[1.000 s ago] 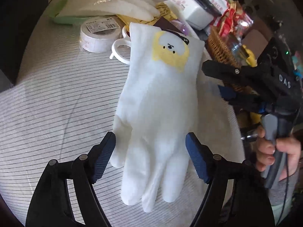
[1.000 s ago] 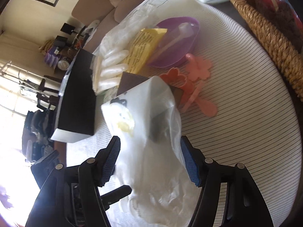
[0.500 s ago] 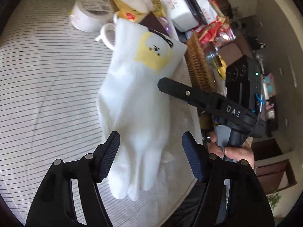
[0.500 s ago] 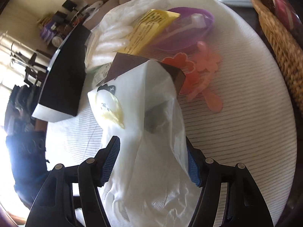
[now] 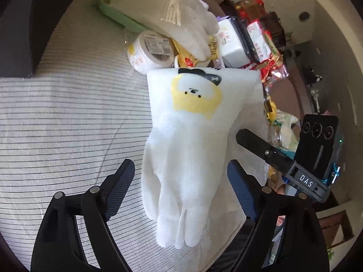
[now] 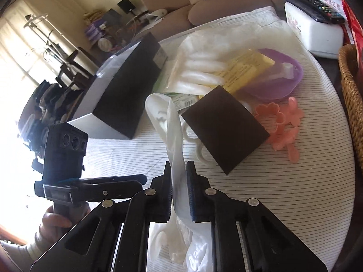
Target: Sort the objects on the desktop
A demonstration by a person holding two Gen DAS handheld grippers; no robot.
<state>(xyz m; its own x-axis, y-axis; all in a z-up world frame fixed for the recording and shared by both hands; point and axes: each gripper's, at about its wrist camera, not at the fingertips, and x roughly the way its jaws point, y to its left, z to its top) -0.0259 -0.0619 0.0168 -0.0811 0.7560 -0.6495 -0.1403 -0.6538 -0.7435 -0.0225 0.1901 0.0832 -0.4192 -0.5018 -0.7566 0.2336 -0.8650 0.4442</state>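
Note:
A white glove [image 5: 188, 149] in a clear bag, with a yellow cartoon print, hangs lifted above the striped table [image 5: 68, 117]. My right gripper [image 6: 179, 192] is shut on the bag's edge [image 6: 175, 158]; it shows from the side in the left wrist view [image 5: 256, 142]. My left gripper [image 5: 181, 192] is open, its blue pads either side of the glove's fingers without touching them.
A tape roll [image 5: 149, 52], packaged gloves [image 5: 181, 18] on a green tray, a tissue box [image 5: 233, 45] and snacks lie beyond. The right wrist view shows a black box [image 6: 122, 95], brown card [image 6: 224, 129], purple bowl [image 6: 276, 83], pink cutters [image 6: 281, 124] and wicker basket [image 6: 351, 104].
My right gripper has closed on the bag's edge and lifted the glove off the table. The left gripper stayed open and tilted up toward the clutter.

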